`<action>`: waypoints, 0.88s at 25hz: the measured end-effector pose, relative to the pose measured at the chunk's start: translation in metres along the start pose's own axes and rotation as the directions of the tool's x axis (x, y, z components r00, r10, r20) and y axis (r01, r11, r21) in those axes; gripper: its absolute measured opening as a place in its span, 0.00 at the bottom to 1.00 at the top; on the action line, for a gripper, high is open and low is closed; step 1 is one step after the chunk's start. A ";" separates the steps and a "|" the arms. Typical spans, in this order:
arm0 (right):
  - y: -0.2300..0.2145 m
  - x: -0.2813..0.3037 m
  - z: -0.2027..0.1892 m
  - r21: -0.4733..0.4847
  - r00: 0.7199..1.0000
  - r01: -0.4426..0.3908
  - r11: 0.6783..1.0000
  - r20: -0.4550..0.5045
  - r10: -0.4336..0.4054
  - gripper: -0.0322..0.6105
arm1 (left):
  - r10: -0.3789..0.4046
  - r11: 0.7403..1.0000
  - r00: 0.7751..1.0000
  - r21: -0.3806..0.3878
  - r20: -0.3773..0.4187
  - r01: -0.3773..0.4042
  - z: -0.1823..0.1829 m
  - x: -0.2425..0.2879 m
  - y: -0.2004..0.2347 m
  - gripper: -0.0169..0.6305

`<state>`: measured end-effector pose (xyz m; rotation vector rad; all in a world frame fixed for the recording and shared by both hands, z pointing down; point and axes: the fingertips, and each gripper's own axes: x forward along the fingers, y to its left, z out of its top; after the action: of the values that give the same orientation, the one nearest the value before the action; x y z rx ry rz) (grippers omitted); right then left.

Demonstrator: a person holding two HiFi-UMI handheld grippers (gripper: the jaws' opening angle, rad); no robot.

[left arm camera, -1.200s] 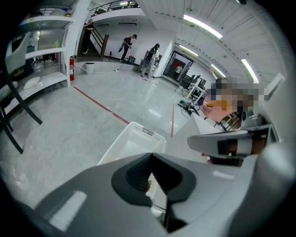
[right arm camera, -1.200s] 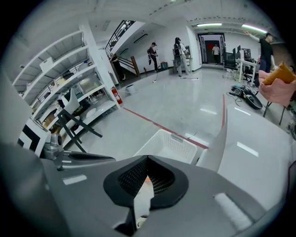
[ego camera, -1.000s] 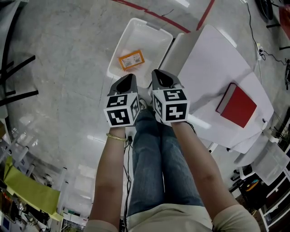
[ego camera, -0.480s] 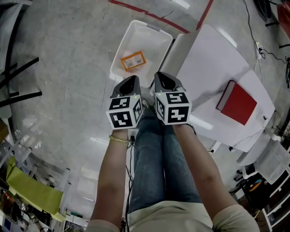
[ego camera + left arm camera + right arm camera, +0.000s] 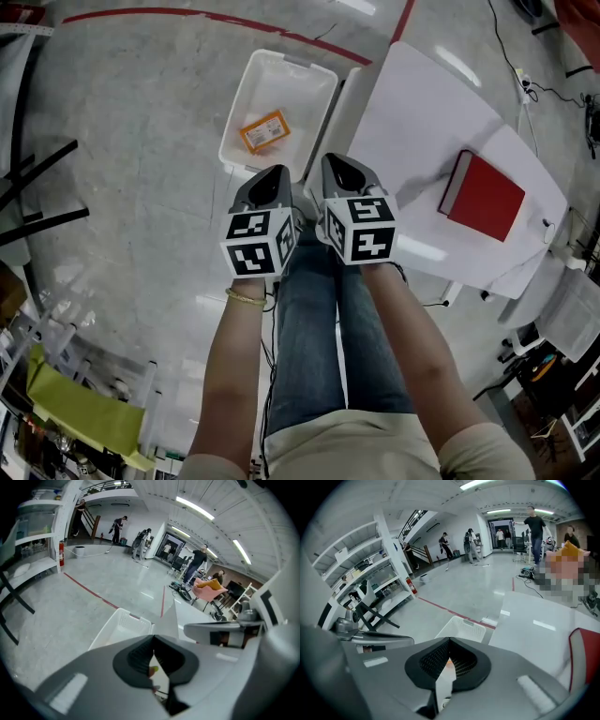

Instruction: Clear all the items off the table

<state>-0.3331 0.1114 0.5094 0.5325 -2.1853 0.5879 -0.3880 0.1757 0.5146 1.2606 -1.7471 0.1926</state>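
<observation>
Item, on table: one red hard-cover book (image 5: 487, 197), lying flat near the right end of the white rectangular tabletop (image 5: 422, 112). In the head view its long axis runs from upper left to lower right, and a pale grey edge faces left, toward the grippers. No title or print shows on the cover. The right gripper view catches one red corner of it at the frame's right edge (image 5: 583, 658). Item, off table: one small orange flat packet (image 5: 263, 132) lying in the white rectangular plastic bin (image 5: 246, 94), which stands on the grey floor just beside the table's left end. The packet's long axis is tilted, lower left to upper right, and it carries a pale label whose print is too small to read. Bin also seen in the left gripper view (image 5: 117, 627) and the right gripper view (image 5: 461, 629), its rim toward the cameras. Tools: left gripper (image 5: 275, 178) and right gripper (image 5: 337, 164), held side by side over the person's blue-jeaned legs, tips pointing toward the bin and the table's edge. Each bears a cube with black-and-white square markers. The left gripper's (image 5: 153, 639) jaws are closed together with nothing between them, and the right gripper's (image 5: 449, 641) the same. Neither touches the book or the packet. Other: thin gold-coloured bracelet (image 5: 246, 298) on the left wrist, red tape line (image 5: 187, 17) on the floor beyond the bin.
</observation>
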 end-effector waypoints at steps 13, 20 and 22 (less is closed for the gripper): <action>-0.059 -0.055 -0.023 0.144 0.994 0.079 0.986 0.059 -0.089 0.05 | -0.107 0.987 0.993 0.115 -0.058 0.113 -0.013 0.008 -0.081 0.04; -0.100 -0.087 -0.036 0.176 0.987 0.123 0.977 0.085 -0.139 0.05 | -0.164 0.972 0.982 0.158 -0.089 0.176 -0.024 0.016 -0.136 0.04; -0.111 -0.095 -0.040 0.186 0.985 0.132 0.974 0.088 -0.151 0.05 | -0.174 0.965 0.980 0.178 -0.101 0.190 -0.027 0.019 -0.150 0.04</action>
<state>-0.1921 0.0614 0.4835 0.8234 -2.1790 0.6970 -0.2517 0.1102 0.4876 1.5193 -1.5585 0.3048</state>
